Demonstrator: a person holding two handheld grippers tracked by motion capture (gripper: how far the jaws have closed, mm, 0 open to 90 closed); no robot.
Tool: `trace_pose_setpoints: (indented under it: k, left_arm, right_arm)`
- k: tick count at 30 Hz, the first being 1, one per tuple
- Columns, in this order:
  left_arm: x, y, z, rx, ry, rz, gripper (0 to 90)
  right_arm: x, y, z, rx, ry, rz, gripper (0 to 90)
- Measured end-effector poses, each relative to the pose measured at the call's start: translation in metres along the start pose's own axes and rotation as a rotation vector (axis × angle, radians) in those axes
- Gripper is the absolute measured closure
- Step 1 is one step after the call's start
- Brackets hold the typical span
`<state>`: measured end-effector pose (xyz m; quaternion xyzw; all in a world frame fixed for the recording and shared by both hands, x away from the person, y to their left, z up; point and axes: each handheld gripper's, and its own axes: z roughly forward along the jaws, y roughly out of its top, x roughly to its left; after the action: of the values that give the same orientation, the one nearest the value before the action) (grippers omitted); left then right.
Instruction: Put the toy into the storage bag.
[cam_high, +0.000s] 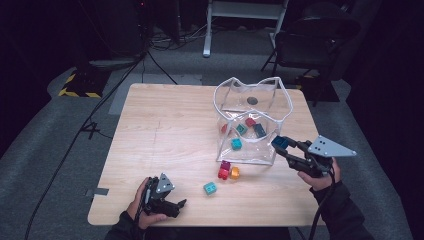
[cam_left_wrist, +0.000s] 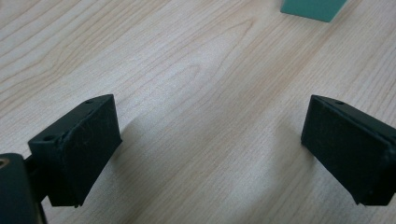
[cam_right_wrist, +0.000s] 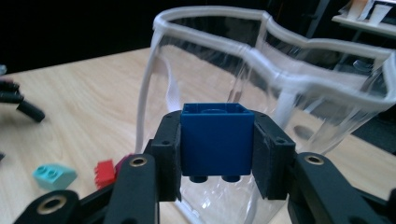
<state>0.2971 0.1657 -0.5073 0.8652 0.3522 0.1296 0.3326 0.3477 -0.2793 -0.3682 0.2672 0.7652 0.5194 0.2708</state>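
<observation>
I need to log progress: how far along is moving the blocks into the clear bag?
Done: about four blocks already lie inside the clear bag. In hand: the right gripper holds a blue block beside the bag's rim. Left: a teal block and a red, magenta and orange cluster remain on the table; the left gripper rests open.

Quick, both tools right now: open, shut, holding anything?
Left tool: open, nothing between its pads, low over the table.
Right tool: shut on a blue block, beside the clear bag.

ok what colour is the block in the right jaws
Blue block, clearest in the right gripper view.
</observation>
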Motion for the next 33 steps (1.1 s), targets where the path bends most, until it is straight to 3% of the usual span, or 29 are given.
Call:
trace_pose_setpoints:
  k: [5,13,22,28,33]
  left_arm:
    - [0.000,0.000,0.000,0.002,-0.001,0.001,4.8]
    - [0.000,0.000,0.000,0.000,-0.001,0.000,4.8]
    - [0.000,0.000,0.000,0.000,-0.001,0.000,4.8]
    - [0.000,0.000,0.000,0.000,0.000,0.000,4.8]
    - [0.000,0.000,0.000,0.000,-0.001,0.001,4.8]
  right_arm:
    - [-0.006,0.021,-0.002,-0.039,-0.021,-0.002,59.0]
    - [-0.008,0.038,0.000,-0.064,-0.043,-0.014,59.0]
    - [-0.013,0.051,0.013,-0.058,-0.084,-0.028,59.0]
    - [-0.018,0.056,0.030,-0.029,-0.119,-0.033,59.0]
    - [-0.020,0.062,0.041,-0.021,-0.120,-0.023,59.0]
